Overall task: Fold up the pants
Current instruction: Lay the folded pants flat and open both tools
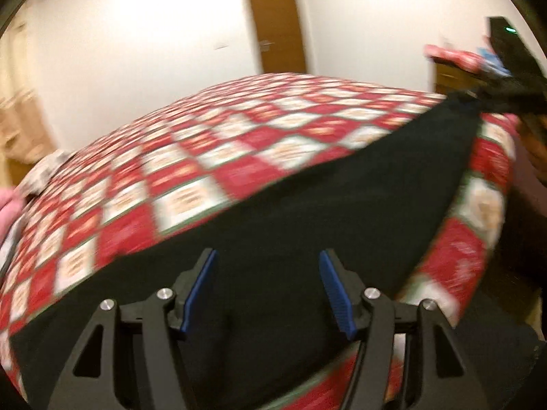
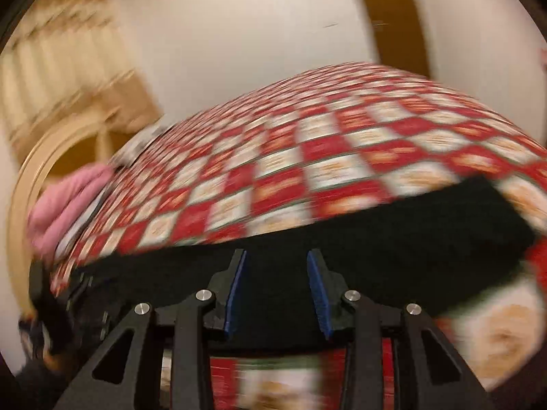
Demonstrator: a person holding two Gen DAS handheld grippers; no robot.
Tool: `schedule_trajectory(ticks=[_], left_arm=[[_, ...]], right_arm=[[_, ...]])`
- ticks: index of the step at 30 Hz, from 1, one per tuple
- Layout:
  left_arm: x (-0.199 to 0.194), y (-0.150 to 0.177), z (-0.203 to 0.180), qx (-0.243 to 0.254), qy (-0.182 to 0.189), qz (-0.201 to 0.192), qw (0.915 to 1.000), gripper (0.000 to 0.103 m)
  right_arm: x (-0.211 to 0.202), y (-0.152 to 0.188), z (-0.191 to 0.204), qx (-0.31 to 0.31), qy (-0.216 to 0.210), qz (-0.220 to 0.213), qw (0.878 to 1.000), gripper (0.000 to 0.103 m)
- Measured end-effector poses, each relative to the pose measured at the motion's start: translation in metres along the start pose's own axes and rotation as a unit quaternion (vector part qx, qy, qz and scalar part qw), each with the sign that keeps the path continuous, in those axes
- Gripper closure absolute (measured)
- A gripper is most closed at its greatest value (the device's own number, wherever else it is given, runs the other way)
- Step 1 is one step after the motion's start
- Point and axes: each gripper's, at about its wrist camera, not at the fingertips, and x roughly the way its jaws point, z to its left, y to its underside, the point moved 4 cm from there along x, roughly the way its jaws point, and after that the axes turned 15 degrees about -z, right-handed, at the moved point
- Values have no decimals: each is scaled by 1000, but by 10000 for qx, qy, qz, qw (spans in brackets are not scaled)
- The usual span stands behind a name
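Observation:
Black pants (image 1: 342,205) lie stretched in a long band near the front edge of a bed covered by a red-and-white checked quilt (image 1: 205,157). In the left wrist view my left gripper (image 1: 268,254) hovers over the band, blue pads wide apart with nothing pinched. My right gripper (image 1: 506,82) shows at the top right, by the far end of the pants. In the right wrist view my right gripper (image 2: 277,254) sits over the pants (image 2: 393,239), pads apart with only flat black cloth in the gap. The left gripper (image 2: 51,304) is a blur at the band's left end.
A pink cloth (image 2: 68,205) lies at the bed's left edge. A wooden door (image 1: 277,24) stands in the white wall behind the bed. Wooden furniture (image 1: 451,75) with a red patterned cloth (image 1: 454,54) on top is at the right. A cream arched frame (image 2: 30,184) stands at the left.

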Motion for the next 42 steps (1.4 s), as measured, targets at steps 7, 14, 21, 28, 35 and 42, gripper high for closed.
schedule_trajectory(ticks=[7,14,21,28,35,42], left_arm=[[-13,37,67,-683,-840,202,9939,38],[-18,66,71,-949,-891,279,9911,34],[-27,71,73,-1027,-791,48,9916,33],[-27,71,73,-1007,-779,-26,9919,33],[-27,72,72,-949,-810,-67,9922,32],[-30,71,71,-976,-795,-92,9920,32]], right_arm=[[117,10,142,-94,-1549,1000,9828,65],[209,23,227,5,-1747,1842,9672,65],[255,46,254,139,-1699,2455,9543,65],[268,67,268,137,-1796,2731,9450,92],[265,58,261,449,-1769,2482,9514,99],[260,61,264,111,-1918,2502,9489,97]])
